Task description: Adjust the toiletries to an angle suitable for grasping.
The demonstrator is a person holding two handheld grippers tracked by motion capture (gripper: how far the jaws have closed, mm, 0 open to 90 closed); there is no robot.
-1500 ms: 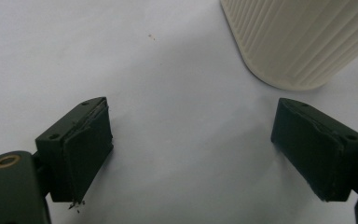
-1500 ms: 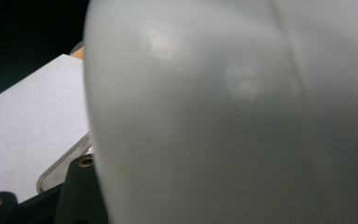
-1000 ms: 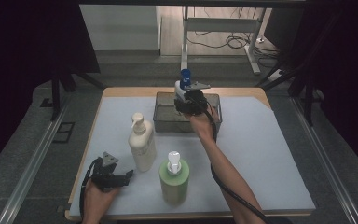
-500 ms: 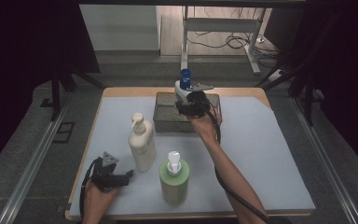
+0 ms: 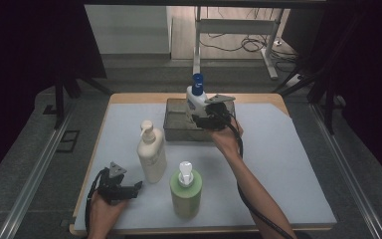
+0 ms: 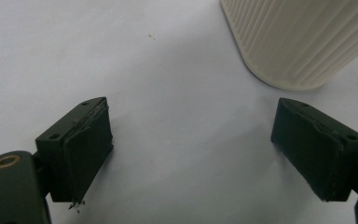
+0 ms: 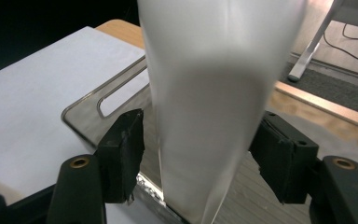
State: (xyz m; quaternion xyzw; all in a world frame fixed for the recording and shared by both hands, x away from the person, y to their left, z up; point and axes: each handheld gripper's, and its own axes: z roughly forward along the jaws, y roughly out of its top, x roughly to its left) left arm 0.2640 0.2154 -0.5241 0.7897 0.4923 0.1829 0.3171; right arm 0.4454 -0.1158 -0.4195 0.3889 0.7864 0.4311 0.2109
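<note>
Since the earlier frames, the right claw had shifted a little toward the near right over the tray, carrying the white bottle with it, while the left claw had kept its place at the near left of the table.

In the right gripper view, the right claw had the white bottle between its jaws. The right-hand pad touched the bottle's side; a thin gap showed at the left-hand pad, so whether the grip was firm could not be told. The bottle tapered downward between the jaws, and its lower end stood over the metal tray, near the tray's handle slot. In the high view its blue cap rose above the claw, and the tray sat at the far middle of the table.

The left claw stood wide open with nothing between its jaws, low over the white table cover. Just beyond its right jaw stood the ribbed base of the cream pump bottle, apart from it. In the high view, that cream pump bottle stood upright just right of the left claw, and a green pump bottle stood nearer the table's front edge, close beside it.
</note>
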